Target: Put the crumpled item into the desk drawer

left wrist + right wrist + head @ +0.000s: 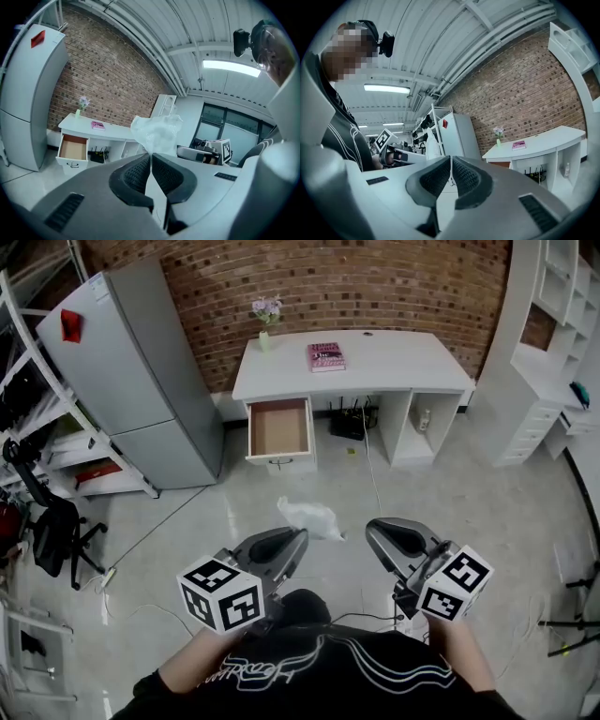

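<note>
Nearest, the left gripper [151, 157] has its jaws pinched tight on the white crumpled item [157, 133], which bunches out past the tips. Beside it, the right gripper [451, 161] is closed too, with nothing between its jaws. Farther off, well apart from the item, the desk [394, 367] has its drawer [279, 427] pulled out. A pink book [326, 356] lies on the desktop.
</note>
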The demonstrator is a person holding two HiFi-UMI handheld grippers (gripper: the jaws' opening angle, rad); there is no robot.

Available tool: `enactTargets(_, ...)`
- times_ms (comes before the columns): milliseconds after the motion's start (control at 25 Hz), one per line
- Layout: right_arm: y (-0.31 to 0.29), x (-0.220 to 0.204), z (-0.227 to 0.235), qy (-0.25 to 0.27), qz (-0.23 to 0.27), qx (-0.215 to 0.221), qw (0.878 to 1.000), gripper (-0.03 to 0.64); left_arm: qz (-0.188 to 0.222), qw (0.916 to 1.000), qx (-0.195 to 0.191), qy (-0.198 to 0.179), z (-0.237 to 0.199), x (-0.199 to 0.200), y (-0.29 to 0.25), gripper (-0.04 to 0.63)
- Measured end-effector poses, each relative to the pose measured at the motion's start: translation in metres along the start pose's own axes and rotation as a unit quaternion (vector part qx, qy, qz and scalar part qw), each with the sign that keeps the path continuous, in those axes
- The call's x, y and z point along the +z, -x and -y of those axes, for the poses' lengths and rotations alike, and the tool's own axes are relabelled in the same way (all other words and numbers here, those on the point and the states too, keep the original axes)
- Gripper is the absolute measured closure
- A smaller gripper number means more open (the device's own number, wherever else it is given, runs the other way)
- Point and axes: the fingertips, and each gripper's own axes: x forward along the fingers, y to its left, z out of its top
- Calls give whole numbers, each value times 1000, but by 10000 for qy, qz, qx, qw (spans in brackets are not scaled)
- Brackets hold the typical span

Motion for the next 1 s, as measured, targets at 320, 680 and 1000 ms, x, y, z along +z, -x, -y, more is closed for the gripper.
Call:
enactTargets(320, -47, -4, 19, 14, -114, -50, 9999, 571, 43, 9999, 37, 109, -53, 7, -4, 565)
enactTargets(680, -141, -12, 106, -173, -352, -153, 9991, 571, -90, 9992, 52, 376, -164, 32, -65, 565)
enactTargets(1000, -261, -7, 225, -388, -746, -425, 9955, 571, -416, 9967, 128, 683, -316, 73, -152, 565)
